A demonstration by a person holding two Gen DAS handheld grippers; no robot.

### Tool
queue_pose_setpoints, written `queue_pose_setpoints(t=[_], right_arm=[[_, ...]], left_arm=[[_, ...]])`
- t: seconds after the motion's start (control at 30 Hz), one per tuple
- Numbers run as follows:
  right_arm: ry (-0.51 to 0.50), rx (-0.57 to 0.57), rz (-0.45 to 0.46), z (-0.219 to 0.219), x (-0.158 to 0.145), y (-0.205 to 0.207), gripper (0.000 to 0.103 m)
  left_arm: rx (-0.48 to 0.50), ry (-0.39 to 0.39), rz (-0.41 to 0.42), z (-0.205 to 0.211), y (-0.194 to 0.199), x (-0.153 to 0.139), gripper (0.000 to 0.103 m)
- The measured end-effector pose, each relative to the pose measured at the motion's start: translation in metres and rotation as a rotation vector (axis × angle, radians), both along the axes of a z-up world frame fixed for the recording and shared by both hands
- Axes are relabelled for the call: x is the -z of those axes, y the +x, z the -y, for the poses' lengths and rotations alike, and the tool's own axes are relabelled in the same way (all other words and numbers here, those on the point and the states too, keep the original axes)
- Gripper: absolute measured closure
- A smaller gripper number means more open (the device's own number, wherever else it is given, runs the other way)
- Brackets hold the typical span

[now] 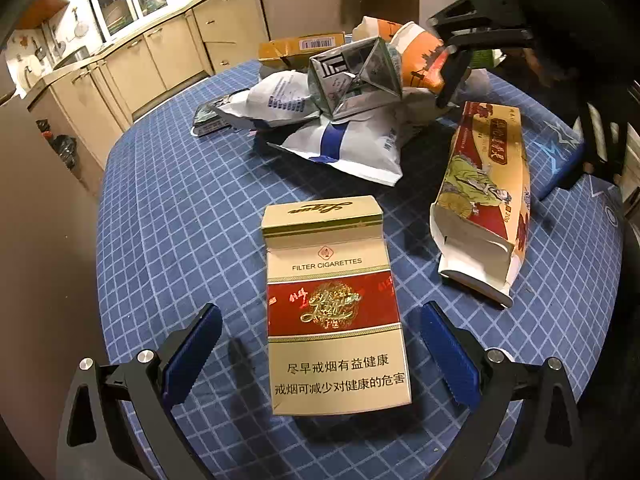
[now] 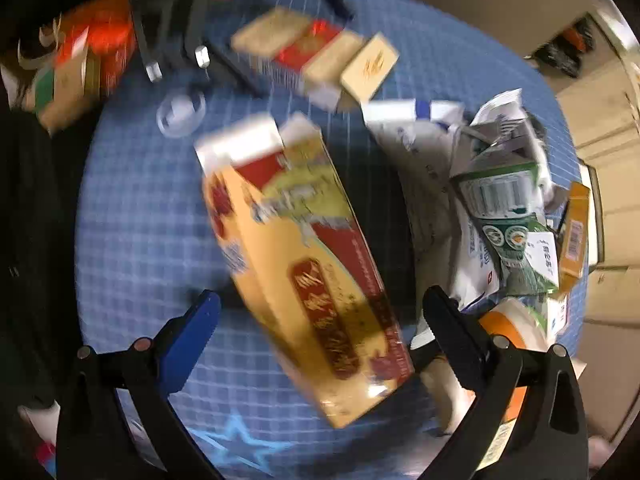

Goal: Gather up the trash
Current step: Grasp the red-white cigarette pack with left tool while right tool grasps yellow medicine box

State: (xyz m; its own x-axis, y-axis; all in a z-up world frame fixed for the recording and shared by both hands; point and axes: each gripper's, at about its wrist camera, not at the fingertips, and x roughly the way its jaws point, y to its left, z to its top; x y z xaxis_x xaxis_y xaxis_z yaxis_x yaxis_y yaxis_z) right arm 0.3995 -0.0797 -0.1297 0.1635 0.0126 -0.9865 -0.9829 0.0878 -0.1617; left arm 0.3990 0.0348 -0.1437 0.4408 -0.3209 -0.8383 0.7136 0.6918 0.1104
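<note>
Covering most of both views, the blue-checked worktop (image 1: 168,208) with trash spread over it. Heaped at its far side, a pile of crumpled white bags (image 1: 352,148) topped by a flattened silver carton (image 1: 352,80); likely to slide or topple if brushed by an arm reaching past. Lying nearer, to the right in the left wrist view, a long yellow-and-red carton (image 1: 484,200) with its end flaps torn open. Directly below the right tongs (image 2: 320,316), the same long carton (image 2: 304,264), jaws spread wide to either side of it and touching nothing; heavy blur there, so a crooked closing looks possible, with the carton crushing or skidding off. Resting flat between the fingers of the left tongs (image 1: 320,344), a cigarette pack (image 1: 336,304) with lid flipped back; jaws apart, well clear of both its sides, nothing gripped. Probably light and empty, so apt to squash, or to spring out if pinched low against the worktop. Both tongs working close together, hence some risk of collision.
</note>
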Motion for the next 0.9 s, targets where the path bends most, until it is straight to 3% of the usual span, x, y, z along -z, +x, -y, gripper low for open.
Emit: queue_pose_setpoints(t=[0.07,0.27,0.4,0.53,0.6,0.67,0.73,0.9], right_arm=[[-0.012,-0.025,0.001,0.000,0.002,0.005,0.006],[0.011,-0.126,0.046,0.006,0.001,-0.005,0.030],[-0.009,-0.195,0.069,0.002,0.000,-0.022,0.030],[0.004,-0.142,0.012,0.000,-0.001,-0.005,0.030],[0.041,-0.080,-0.034,0.004,0.000,0.004,0.035],[0.092,-0.011,-0.029,0.015,-0.003,0.011,0.036],[0.143,0.060,-0.016,0.022,-0.004,0.012,0.036],[0.258,0.234,0.021,0.043,-0.015,-0.008,0.037]], left_arm=[[0.000,-0.013,-0.009,-0.003,0.000,-0.001,0.005],[0.009,-0.050,-0.022,-0.009,0.004,0.002,0.011],[0.003,-0.051,-0.018,-0.010,0.005,0.001,0.011],[-0.013,-0.059,-0.022,-0.011,0.005,0.001,0.011],[-0.020,-0.067,-0.021,-0.012,0.004,0.001,0.013],[-0.019,-0.091,-0.023,-0.015,0.003,0.003,0.022],[-0.023,-0.105,-0.004,-0.016,-0.003,0.002,0.043],[-0.054,-0.098,0.030,-0.016,-0.014,0.001,0.046]])
